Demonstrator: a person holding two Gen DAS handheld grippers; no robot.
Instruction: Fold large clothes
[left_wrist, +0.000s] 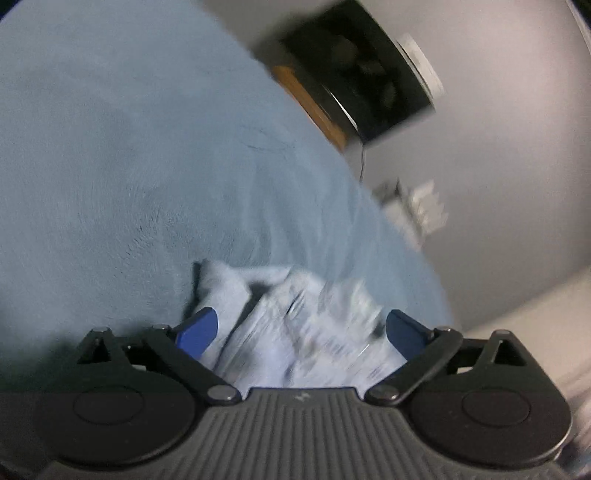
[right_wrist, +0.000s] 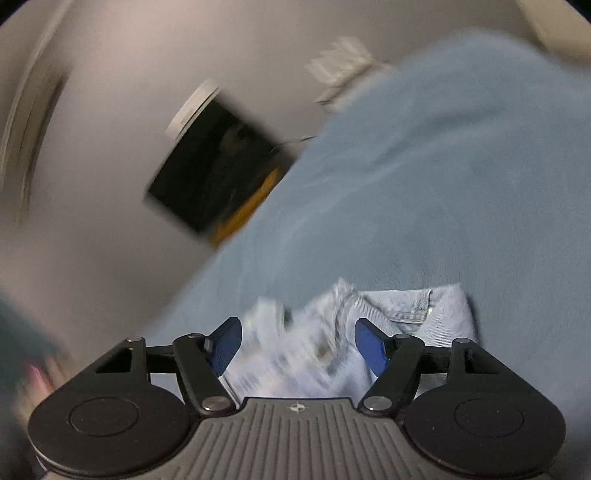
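The pale denim garment (left_wrist: 295, 325) lies bunched on the light blue bed cover (left_wrist: 129, 147), right under both tools. The left gripper (left_wrist: 301, 328) stands wide open, its blue pads on either side of the cloth and not pressing it. The right gripper (right_wrist: 297, 343) is also parted, somewhat narrower, with a seamed, stitched part of the denim (right_wrist: 413, 306) showing just beyond its pads. To my eye this is a release: a fold looks just laid down, and both tools have let go. The next move, I'd judge, calls for finding a fresh edge or corner to pinch and carrying it across. Motion blur smears most of the cloth, so how many layers lie there is hard to say. The dark box-like object (left_wrist: 362, 74) by the wall is probably a fan.
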